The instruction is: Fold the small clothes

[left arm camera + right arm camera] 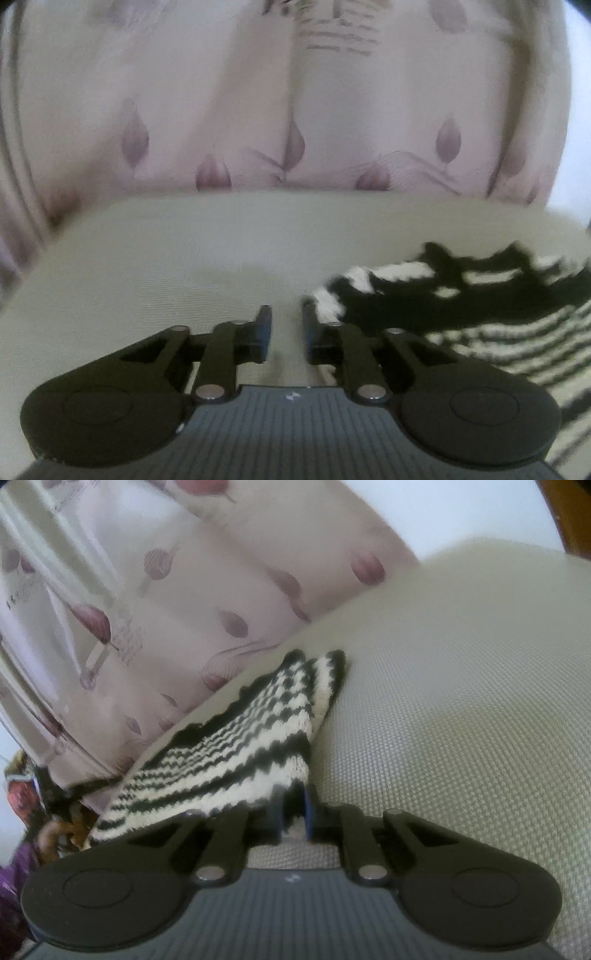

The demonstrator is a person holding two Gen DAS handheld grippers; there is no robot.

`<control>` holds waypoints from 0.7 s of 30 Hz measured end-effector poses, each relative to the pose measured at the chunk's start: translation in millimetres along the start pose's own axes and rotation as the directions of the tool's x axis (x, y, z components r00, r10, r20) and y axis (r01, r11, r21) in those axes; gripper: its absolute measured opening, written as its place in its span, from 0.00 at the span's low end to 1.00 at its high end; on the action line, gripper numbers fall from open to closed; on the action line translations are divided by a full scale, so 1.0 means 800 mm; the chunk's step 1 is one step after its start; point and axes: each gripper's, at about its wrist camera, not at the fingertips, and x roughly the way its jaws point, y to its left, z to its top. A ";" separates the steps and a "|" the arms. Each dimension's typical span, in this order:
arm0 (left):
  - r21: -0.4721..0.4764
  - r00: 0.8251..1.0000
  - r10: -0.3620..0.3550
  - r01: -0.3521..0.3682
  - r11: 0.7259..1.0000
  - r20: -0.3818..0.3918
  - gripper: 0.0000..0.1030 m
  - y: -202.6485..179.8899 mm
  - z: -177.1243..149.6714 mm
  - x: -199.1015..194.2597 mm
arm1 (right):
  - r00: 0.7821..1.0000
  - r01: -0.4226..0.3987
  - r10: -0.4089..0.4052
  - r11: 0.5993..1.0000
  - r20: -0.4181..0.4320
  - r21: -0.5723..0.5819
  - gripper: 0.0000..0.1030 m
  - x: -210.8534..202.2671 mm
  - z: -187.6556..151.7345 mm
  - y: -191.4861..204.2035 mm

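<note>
Knitwear, striped black and cream [236, 746], lies on the pale woven surface [461, 701] by the flowered curtain [184, 602]; it looks soft, light and floppy, so I reckon corners and hems are the places to take it. The right hand-held gripper [295, 812] is pinched nearly closed on one corner, while the left hand-held gripper [287, 325] stands narrowly parted and empty just beside the garment's dark edge [424, 295]. What sort of garment it is I cannot tell, its far side being cut off and blurred
</note>
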 end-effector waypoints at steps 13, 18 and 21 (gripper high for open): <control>-0.104 0.988 -0.144 0.138 0.985 -0.054 0.16 -0.014 -0.061 -0.048 | 0.993 0.079 -0.090 0.987 -0.072 -0.142 0.16 0.042 0.015 0.041; -0.108 0.994 -0.099 0.093 0.990 -0.050 0.16 -0.001 -0.067 -0.056 | 0.986 0.124 -0.140 0.977 -0.085 -0.172 0.12 0.015 0.012 0.028; -0.018 0.987 -0.150 0.149 0.989 -0.061 0.20 -0.018 -0.070 -0.057 | 0.991 0.081 -0.094 0.987 -0.090 -0.136 0.12 0.013 0.013 0.017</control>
